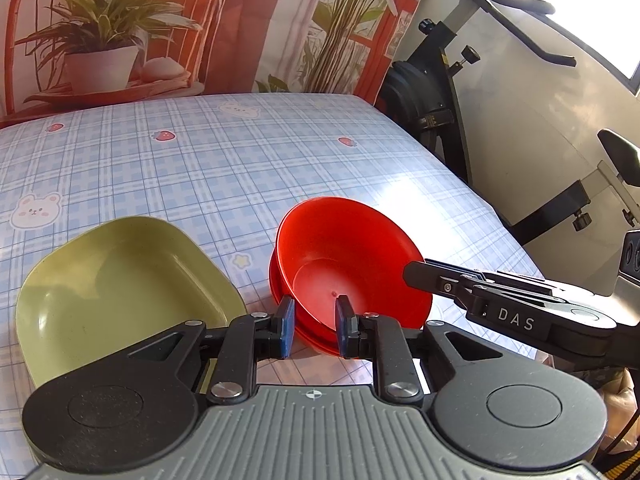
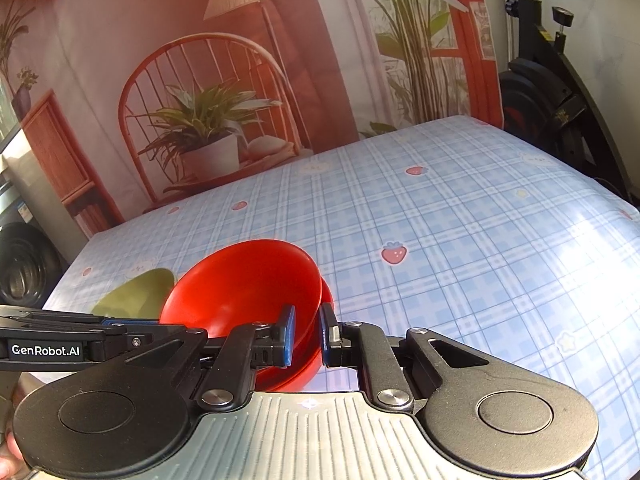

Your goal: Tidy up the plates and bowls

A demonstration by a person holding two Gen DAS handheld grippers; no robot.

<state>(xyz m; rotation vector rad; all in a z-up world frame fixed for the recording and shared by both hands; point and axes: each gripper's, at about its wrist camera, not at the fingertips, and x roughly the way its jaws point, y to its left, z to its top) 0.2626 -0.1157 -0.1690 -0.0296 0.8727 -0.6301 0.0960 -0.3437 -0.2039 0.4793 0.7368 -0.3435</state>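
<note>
While a checked cloth covers the tabletop (image 1: pixel 240 152), both grippers' fingers pinch the red bowl (image 1: pixel 344 256); only the left view shows the green plate (image 1: pixel 120 280) whole.

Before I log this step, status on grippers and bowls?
Both grippers, left gripper and right gripper, clamped on red bowl rims. Red bowls nested. Green dish beside, apart. Nothing blocking.

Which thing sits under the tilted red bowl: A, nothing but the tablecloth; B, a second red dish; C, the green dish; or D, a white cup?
B: the red bowl leans in a second red dish, while the green dish lies apart beside it.
</note>
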